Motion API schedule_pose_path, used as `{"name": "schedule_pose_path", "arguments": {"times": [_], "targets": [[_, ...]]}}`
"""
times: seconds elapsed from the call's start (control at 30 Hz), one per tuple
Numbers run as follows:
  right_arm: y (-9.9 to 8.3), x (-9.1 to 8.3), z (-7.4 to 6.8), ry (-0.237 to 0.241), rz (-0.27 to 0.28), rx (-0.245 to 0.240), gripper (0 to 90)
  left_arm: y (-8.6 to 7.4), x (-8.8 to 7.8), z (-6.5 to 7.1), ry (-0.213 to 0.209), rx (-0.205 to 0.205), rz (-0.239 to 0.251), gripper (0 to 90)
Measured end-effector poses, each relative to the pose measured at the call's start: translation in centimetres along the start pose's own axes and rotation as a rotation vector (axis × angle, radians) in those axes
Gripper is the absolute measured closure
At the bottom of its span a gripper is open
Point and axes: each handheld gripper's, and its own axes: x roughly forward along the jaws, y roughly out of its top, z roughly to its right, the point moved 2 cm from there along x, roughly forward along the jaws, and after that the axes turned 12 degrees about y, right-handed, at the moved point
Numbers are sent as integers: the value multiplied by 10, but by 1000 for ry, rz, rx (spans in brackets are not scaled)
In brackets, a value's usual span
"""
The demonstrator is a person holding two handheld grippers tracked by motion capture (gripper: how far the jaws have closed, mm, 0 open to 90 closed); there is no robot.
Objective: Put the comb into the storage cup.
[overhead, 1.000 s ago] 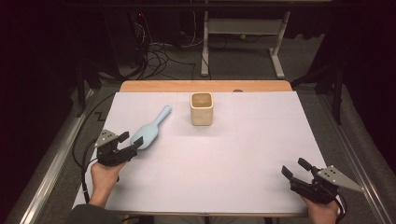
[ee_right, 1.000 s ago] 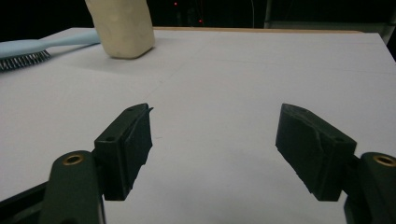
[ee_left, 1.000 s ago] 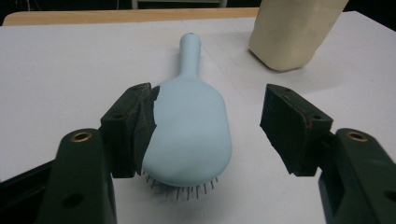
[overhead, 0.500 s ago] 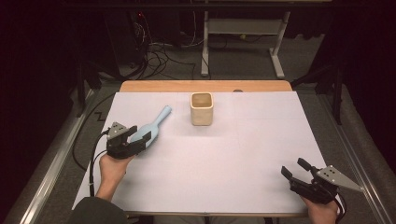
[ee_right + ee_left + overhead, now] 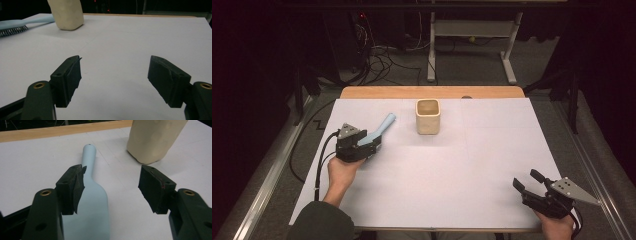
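High view: the pale blue plastic hairbrush lies flat on the white paper-covered table, its handle angled toward the cream square-mouthed ceramic cup but apart from it; the left gripper sits over the brush's wide head, and the right gripper rests near the table's front right corner, jaws spread on nothing. Left gripper view: the jaws stand apart, the brush's smooth back beneath the left-hand pad and the other pad clear of it, so nothing is pinched yet. Right gripper view: the brush's wire bristles show along its side, left of the cup. Judgement: the brush looks light and rigid, with a slick moulded back; the narrowing neck between head and handle offers the surest hold, while the bristle side would give and slip.
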Motion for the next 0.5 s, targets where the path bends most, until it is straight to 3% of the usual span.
{"name": "schedule_pose_path", "arguments": {"times": [0.5], "targets": [[0,0,0,6,-2,1,275,18,19,9,25,7,-18,376]]}}
